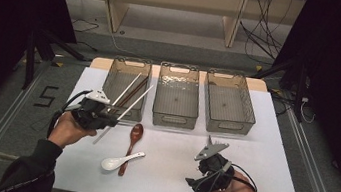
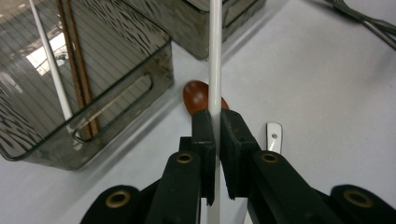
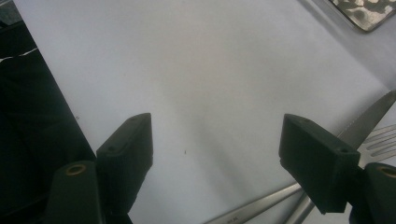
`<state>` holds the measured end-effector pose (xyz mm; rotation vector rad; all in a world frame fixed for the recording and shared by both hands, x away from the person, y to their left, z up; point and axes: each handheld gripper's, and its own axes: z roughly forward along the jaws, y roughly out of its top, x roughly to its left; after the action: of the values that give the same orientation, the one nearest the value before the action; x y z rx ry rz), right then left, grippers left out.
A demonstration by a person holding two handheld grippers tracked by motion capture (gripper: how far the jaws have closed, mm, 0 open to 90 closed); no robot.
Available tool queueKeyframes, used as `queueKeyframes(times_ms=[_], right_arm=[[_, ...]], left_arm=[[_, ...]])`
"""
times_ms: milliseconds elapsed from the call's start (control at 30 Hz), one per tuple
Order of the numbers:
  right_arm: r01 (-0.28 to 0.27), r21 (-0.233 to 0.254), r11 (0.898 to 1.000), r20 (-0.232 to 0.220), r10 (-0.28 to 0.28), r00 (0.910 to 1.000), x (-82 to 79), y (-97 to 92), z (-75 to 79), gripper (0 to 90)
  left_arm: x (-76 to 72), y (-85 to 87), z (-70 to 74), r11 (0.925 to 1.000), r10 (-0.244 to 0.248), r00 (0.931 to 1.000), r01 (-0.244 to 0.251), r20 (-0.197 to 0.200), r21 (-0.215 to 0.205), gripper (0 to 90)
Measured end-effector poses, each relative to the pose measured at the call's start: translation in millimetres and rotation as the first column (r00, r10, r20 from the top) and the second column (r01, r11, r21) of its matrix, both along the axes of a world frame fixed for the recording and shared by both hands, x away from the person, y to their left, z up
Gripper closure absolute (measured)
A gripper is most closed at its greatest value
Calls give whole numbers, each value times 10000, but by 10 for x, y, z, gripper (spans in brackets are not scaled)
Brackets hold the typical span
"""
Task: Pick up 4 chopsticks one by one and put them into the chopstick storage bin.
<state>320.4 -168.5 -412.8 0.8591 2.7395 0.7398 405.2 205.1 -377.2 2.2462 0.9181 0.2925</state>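
The left hand-held gripper (image 2: 214,135) is clenched on a white chopstick (image 2: 215,56), lifted off the desk (image 1: 271,155) at a slant just in front of the leftmost of three clear bins (image 1: 125,88) — which holds another white chopstick and brown ones; the right hand-held gripper (image 3: 215,149) rests released, jaws wide, over bare desk beside a knife (image 3: 369,119); two spoons lie between.
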Motion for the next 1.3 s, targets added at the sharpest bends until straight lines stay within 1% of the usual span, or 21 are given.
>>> queueKeyframes(times_ms=[133, 200, 233, 300, 400, 467, 533, 633, 700, 733, 867, 900, 967, 1033, 1100, 1133, 1233, 1300], right_arm=[[-55, 21, 10000, 20, 55, 10000, 1, 5, -2, 269], [12, 41, 10000, 21, -12, 10000, -1, 10, 0, 269], [-35, 48, 10000, 35, 35, 10000, 1, 7, 1, 269], [2, 42, 10000, 31, -3, 10000, 2, 4, 2, 269], [-12, 23, 10000, 33, 12, 10000, 7, -5, -2, 269], [-6, 51, 10000, 46, 6, 10000, 6, -4, -1, 269], [49, 71, 10000, 34, -50, 10000, 5, -1, 0, 269], [-31, 36, 10000, 28, 30, 10000, 5, -2, 0, 269], [-51, 37, 10000, 15, 51, 10000, 5, -2, 0, 269], [55, 77, 10000, 29, -55, 10000, 5, 1, -1, 269], [-7, 72, 10000, -19, 7, 10000, 9, -11, 1, 269], [6, 84, 10000, -1, -6, 10000, 10, -10, -1, 269], [-34, 75, 10000, -24, 35, 10000, 8, -9, 2, 269], [-3, 93, 10000, -21, 3, 10000, 6, -9, 6, 269], [-18, 73, 10000, -28, 19, 10000, 10, -12, 3, 269], [54, 108, 9999, -13, -54, 10000, 10, -8, -1, 269], [11, 134, 9999, -18, -11, 10000, 9, -5, -1, 269], [30, 147, 9999, -34, -30, 10000, 10, -6, -1, 269]], left_arm=[[121, 6, 45, 9996, 215, 9997, -213, 135, -175, 841], [189, 8, 73, 9992, 327, 9992, -322, 241, -242, 841], [226, 11, 92, 9990, 375, 9990, -369, 229, -252, 841], [299, 15, 134, 9983, 513, 9981, -503, 331, -294, 841], [392, 17, 203, 9963, 717, 9963, -693, 482, -499, 841], [459, 12, 237, 9957, 803, 9950, -772, 600, -520, 841], [530, 5, 256, 9937, 954, 9937, -916, 593, -646, 841], [629, -16, 261, 9922, 1104, 9917, -1061, 659, -654, 841], [689, -33, 250, 9917, 1153, 9912, -1112, 651, -640, 841], [716, -40, 245, 9916, 1180, 9910, -1142, 631, -610, 841], [817, -41, 236, 9897, 1360, 9890, -1330, 585, -538, 841], [841, -44, 231, 9896, 1374, 9882, -1340, 672, -529, 841], [887, -42, 232, 9889, 1427, 9872, -1393, 713, -516, 841], [942, -28, 246, 9866, 1575, 9845, -1535, 771, -556, 841], [1003, -11, 257, 9828, 1758, 9811, -1703, 806, -710, 841], [1027, -10, 261, 9823, 1800, 9802, -1747, 819, -678, 841], [1092, -13, 250, 9813, 1909, 9778, -1879, 861, -416, 841], [1137, 4, 233, 9765, 2132, 9733, -2093, 855, -523, 841]])
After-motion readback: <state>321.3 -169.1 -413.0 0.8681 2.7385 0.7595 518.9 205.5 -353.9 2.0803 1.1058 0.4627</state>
